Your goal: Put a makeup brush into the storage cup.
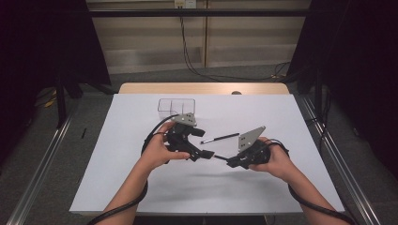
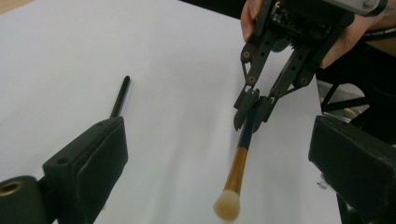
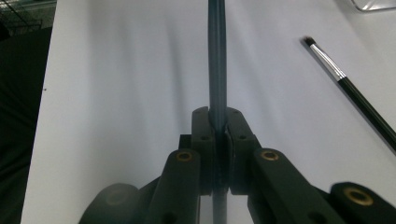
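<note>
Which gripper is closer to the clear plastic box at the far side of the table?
Left. The left gripper is just in front of the clear box; the right gripper, shut on a brush, is farther off to its right.

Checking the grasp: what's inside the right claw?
The right claw is shut on the dark handle of a makeup brush, whose bristle end points toward the open left claw. The clamped stretch of handle is hidden.
</note>
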